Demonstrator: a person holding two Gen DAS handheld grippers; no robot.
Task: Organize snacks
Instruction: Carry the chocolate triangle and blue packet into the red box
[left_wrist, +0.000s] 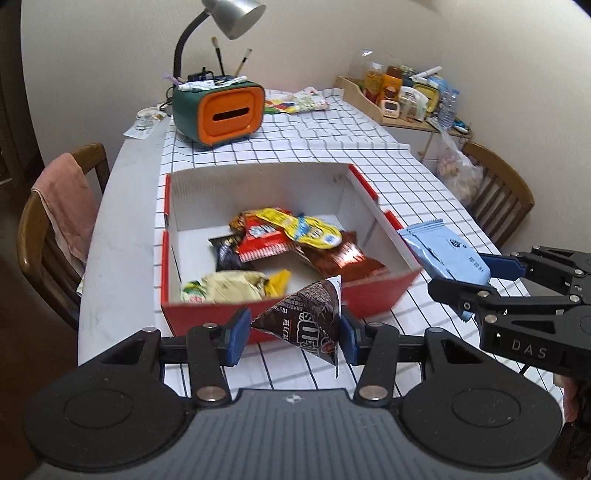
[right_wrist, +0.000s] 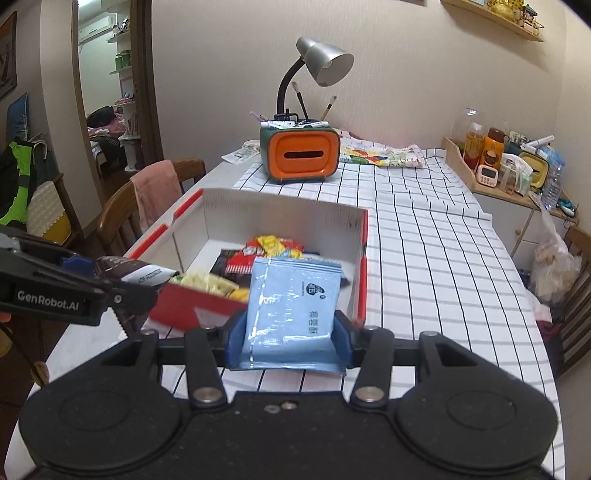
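the left gripper (left_wrist: 295, 328) clamps one brown m&m's bag (left_wrist: 308, 317). the right gripper (right_wrist: 288, 332), marked "das", clamps one blue packet (right_wrist: 291, 310).

Glossy foil packet (right_wrist: 291, 314); cardboard box (left_wrist: 258, 184)

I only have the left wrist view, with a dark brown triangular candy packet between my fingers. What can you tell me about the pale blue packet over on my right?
Observer: The right gripper is shut on the pale blue flat foil packet, which stands upright between its blue pads.
Operator: Is it over the box?
Observer: Not yet; it is in front of the red and white cardboard box, near the right front corner.
Operator: And what do you see of my own packet?
Observer: The dark brown triangular candy packet has a white end panel with print, facing the box.
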